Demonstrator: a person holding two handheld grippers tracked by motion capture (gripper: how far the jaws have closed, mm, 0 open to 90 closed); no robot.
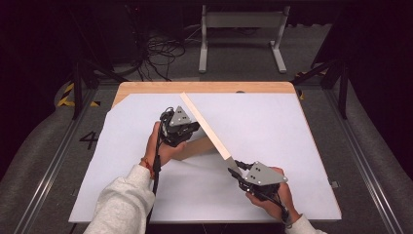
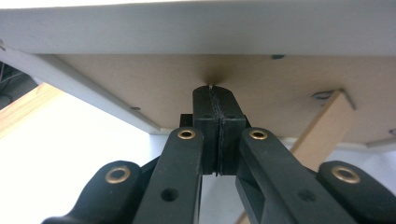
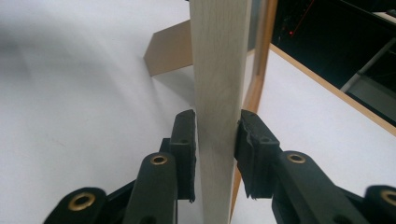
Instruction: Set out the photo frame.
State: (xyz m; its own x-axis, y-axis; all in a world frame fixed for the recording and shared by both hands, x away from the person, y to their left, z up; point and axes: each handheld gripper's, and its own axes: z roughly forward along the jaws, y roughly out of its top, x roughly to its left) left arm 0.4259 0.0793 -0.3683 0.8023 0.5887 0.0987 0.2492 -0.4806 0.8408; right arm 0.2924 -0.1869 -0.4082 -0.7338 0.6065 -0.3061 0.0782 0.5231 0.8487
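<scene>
Now the right gripper (image 1: 237, 167) clamps the stiff, light pale wooden-framed panel (image 1: 207, 126) by its edge; left gripper (image 1: 185, 130), jaws closed, props its brown back.

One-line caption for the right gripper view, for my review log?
Right hand-held gripper clamps the pale wooden edge of an upright framed panel above the white table.

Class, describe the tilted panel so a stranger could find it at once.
Start at the white-topped table. Near its middle a flat framed panel stands on edge, with the right gripper clamping its near end. Nothing else there has a pale wooden rim and brown backing.
</scene>
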